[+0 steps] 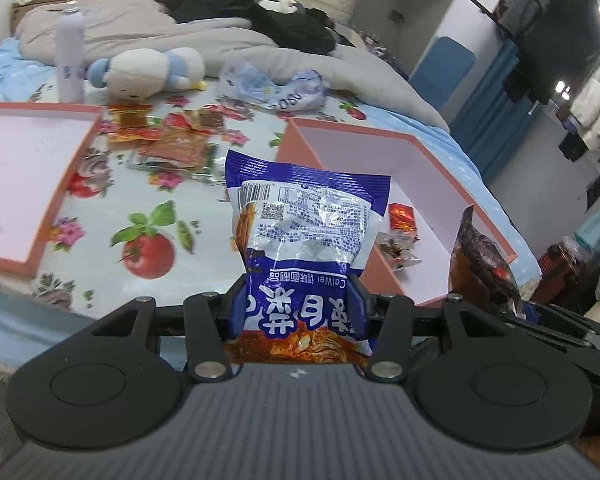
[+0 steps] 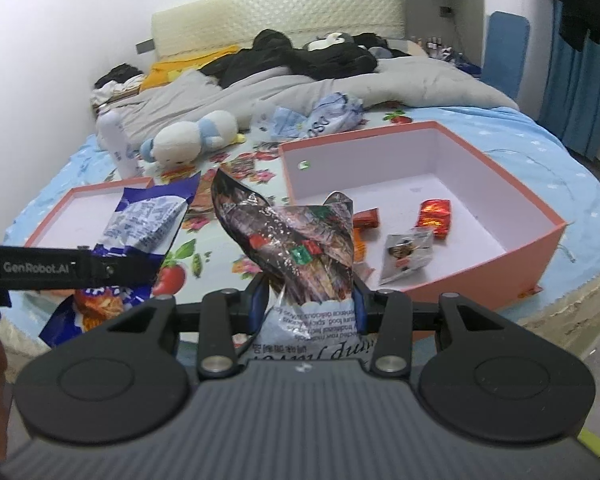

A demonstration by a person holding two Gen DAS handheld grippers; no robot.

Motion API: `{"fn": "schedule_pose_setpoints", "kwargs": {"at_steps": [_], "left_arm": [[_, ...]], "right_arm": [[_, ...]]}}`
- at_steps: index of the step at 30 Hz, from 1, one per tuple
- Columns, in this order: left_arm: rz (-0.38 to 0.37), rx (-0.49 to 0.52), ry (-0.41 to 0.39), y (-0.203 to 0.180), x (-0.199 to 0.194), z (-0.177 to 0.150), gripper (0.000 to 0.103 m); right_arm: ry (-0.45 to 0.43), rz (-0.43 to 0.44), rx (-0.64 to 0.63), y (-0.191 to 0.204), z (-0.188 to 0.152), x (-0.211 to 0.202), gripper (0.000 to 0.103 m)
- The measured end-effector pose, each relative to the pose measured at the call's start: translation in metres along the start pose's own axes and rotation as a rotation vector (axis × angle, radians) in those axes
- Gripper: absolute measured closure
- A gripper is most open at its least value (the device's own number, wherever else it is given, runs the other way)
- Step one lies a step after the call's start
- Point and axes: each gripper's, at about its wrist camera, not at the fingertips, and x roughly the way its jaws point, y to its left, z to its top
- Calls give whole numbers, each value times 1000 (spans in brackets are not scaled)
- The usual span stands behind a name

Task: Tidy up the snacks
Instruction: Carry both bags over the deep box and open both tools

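Note:
My left gripper (image 1: pixel 298 304) is shut on a blue and white snack bag (image 1: pixel 304 220), held upright above the bed. The same blue bag (image 2: pixel 148 220) shows at the left of the right wrist view. My right gripper (image 2: pixel 310 300) is shut on a dark brown crinkled snack bag (image 2: pixel 300 248), whose tip (image 1: pixel 480 256) shows at the right of the left wrist view. A deep pink box (image 2: pixel 480 160) lies ahead on the right with a few small packets (image 2: pixel 434 216) inside. A heap of loose red and orange packets (image 1: pixel 168 140) lies on the flowered sheet.
A shallow pink lid (image 1: pixel 24 176) lies to the left. A white bottle (image 1: pixel 70 60), a plush toy (image 1: pixel 148 70) and a crumpled plastic bag (image 1: pixel 276 84) sit beyond the packets. Grey quilt and dark clothes (image 1: pixel 240 8) cover the far bed. The bed's near edge runs below the grippers.

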Motion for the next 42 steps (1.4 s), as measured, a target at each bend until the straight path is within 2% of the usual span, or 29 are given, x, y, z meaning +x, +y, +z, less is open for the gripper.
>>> {"fn": "schedule_pose_setpoints", "kwargs": {"at_steps": [7, 16, 21, 25, 30, 33, 36, 42], "left_arm": [[-58, 57, -17, -27, 29, 28, 49], [-138, 87, -20, -68, 88, 88, 49], [-121, 145, -45, -93, 125, 128, 49], [-123, 175, -16, -110, 163, 160, 49], [-112, 166, 83, -119, 222, 184, 48], [-64, 194, 110, -119, 243, 178, 48], [-26, 212, 114, -117, 252, 168, 48], [50, 146, 128, -100, 255, 153, 48]], "right_arm": [[-49, -46, 25, -32, 14, 11, 59], [-101, -97, 56, -66, 49, 44, 59], [-145, -131, 64, -84, 75, 65, 59], [-177, -152, 80, -103, 95, 85, 59], [-54, -139, 118, -125, 105, 126, 58], [3, -133, 149, -133, 98, 141, 58], [33, -122, 174, -140, 89, 148, 58], [83, -123, 198, -156, 80, 158, 58]]}}
